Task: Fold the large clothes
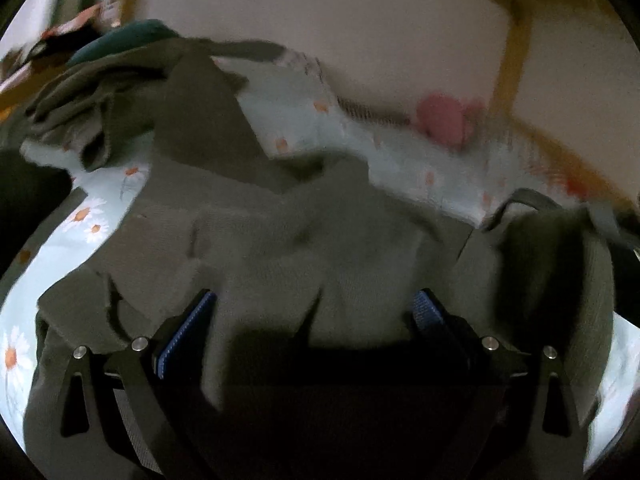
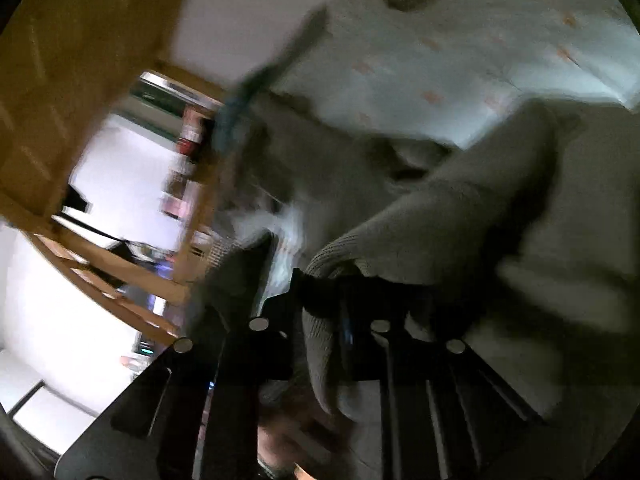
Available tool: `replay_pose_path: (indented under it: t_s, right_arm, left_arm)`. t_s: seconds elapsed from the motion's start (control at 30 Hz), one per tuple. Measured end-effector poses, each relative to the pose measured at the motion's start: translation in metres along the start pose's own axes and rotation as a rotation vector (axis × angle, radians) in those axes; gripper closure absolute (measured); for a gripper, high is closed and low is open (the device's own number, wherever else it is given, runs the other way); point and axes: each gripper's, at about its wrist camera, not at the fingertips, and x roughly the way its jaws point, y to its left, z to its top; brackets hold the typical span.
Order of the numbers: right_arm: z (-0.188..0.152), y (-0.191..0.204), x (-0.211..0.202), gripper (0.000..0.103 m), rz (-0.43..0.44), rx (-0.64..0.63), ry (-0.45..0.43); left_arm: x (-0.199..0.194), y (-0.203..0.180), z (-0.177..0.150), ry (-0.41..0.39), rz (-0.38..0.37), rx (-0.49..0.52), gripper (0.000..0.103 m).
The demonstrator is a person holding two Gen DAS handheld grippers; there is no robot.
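Here, an olive-green knitted garment [image 1: 304, 236] lies rumpled across a bed with a pale blue daisy-print sheet [image 1: 92, 220]. Toward the sheet's left edge part of it is bunched into a loose heap of folds; from there a broad flat panel runs toward the camera, and at the right side a darker fold stands up with a grey strap or cord [image 1: 560, 204] arching over it. The knit looks thick and soft, with creases and overlapping flaps rather than any neat fold.

The left gripper [image 1: 316, 312] hangs over the near part of the cloth with its blue-padded fingers [image 1: 188, 332] spread wide, released, cloth lying below and between them but not pinched.

The right gripper [image 2: 340, 312] is clenched on the garment [image 2: 460, 208]: a ribbed hem curls over the tips and is caught between the two dark fingers, the fabric draping away to the right.

Only the left wrist view shows the heap, a teal item [image 1: 132, 36] behind it and a blurred pink object [image 1: 444, 120] at the sheet's far edge by the wall. Only the right wrist view, strongly tilted and blurred, shows wooden shelving [image 2: 120, 276] and a bright room beyond the bed.
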Motion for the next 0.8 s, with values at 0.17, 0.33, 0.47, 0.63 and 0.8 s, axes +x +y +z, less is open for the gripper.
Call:
replay_pose_path:
  t_s: [0.17, 0.33, 0.47, 0.63, 0.8]
  right_arm:
    - [0.032, 0.030, -0.046, 0.088, 0.423, -0.203, -0.207]
    - [-0.018, -0.062, -0.057, 0.088, 0.065, -0.049, -0.032]
    - [-0.088, -0.114, -0.079, 0.085, -0.296, -0.022, 0.080]
    - [-0.067, -0.017, -0.128, 0.003, -0.582, -0.294, -0.233]
    - [-0.044, 0.051, -0.072, 0.003, -0.709, -0.472, -0.217]
  left_arm:
    - [-0.039, 0.019, 0.034, -0.176, -0.029, -0.174, 0.007]
    - [0.009, 0.002, 0.009, 0.032, 0.110, 0.057, 0.007]
    - [0.021, 0.001, -0.023, 0.110, 0.119, 0.149, 0.007]
    - [-0.017, 0.004, 0.006, 0.074, 0.027, 0.015, 0.007]
    - [-0.019, -0.024, 0.050, 0.003, 0.034, 0.081, 0.006]
